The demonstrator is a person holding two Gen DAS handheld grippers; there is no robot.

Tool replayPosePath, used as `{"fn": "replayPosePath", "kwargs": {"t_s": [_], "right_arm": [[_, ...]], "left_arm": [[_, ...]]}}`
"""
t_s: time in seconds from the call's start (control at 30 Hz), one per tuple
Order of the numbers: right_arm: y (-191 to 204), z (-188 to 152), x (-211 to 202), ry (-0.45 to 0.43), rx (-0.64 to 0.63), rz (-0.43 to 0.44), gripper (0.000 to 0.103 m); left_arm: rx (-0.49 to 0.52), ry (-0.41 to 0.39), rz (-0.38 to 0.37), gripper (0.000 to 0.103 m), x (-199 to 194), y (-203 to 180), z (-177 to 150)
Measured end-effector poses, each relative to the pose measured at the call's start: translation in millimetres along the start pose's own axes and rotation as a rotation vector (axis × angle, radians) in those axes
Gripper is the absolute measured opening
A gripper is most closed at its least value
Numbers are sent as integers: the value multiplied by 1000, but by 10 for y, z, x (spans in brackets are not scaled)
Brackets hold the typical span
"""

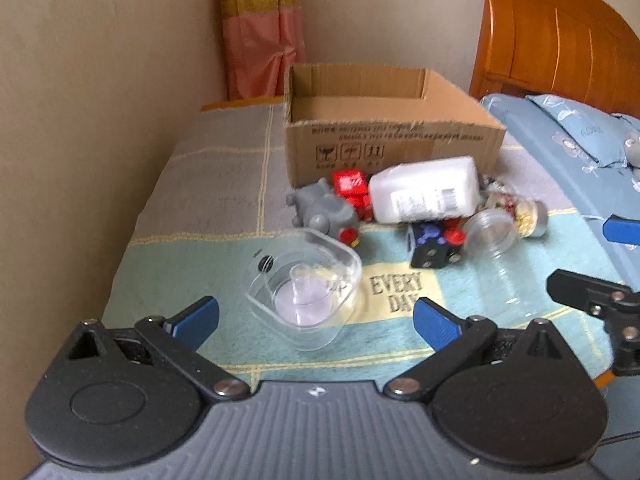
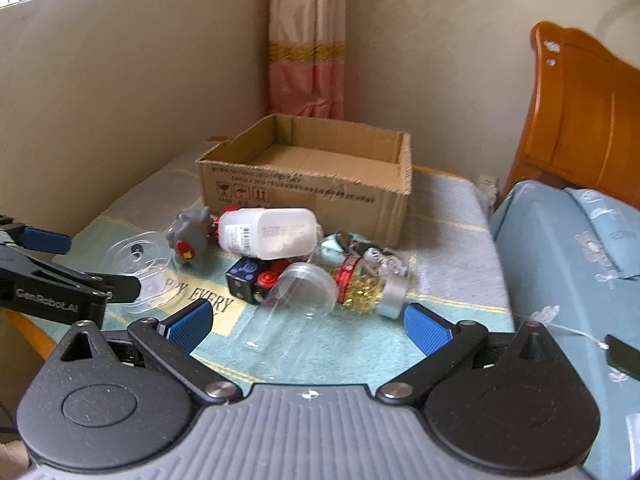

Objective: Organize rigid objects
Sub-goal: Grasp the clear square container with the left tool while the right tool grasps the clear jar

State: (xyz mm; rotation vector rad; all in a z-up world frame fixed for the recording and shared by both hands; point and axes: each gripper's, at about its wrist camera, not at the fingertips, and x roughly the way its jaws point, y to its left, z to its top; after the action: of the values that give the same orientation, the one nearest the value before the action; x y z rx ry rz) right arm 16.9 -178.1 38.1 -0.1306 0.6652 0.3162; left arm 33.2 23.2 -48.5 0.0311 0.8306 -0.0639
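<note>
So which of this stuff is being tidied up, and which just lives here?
Being tidied:
open brown cardboard box
white plastic bottle
grey toy figure
clear square plastic container
clear plastic jar lying down
black cube with coloured buttons
jar of yellow beads

Just here:
pink curtain
wooden headboard
blue pillow

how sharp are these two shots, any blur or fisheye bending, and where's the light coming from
Left wrist view: soft throughout, print on the cardboard box unreadable, clear tub hazy; the wall bows at the left edge. Right wrist view: slightly crisper, the white bottle label still smeared, the clear jar nearly vanishing; bright daylight from a window at top left, dark vignette in the corners.
</note>
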Motion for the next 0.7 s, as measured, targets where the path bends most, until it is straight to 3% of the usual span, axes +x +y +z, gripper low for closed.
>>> {"fn": "replayPosePath", "kwargs": {"t_s": [0.3, 0.7], "right_arm": [[-7, -23, 314, 45, -100, 127, 103], [-26, 332, 795, 118, -278, 272, 103]], "left_arm": [[-19, 57, 6, 102, 258, 143, -58], [-26, 110, -6, 102, 455, 198, -92]]}}
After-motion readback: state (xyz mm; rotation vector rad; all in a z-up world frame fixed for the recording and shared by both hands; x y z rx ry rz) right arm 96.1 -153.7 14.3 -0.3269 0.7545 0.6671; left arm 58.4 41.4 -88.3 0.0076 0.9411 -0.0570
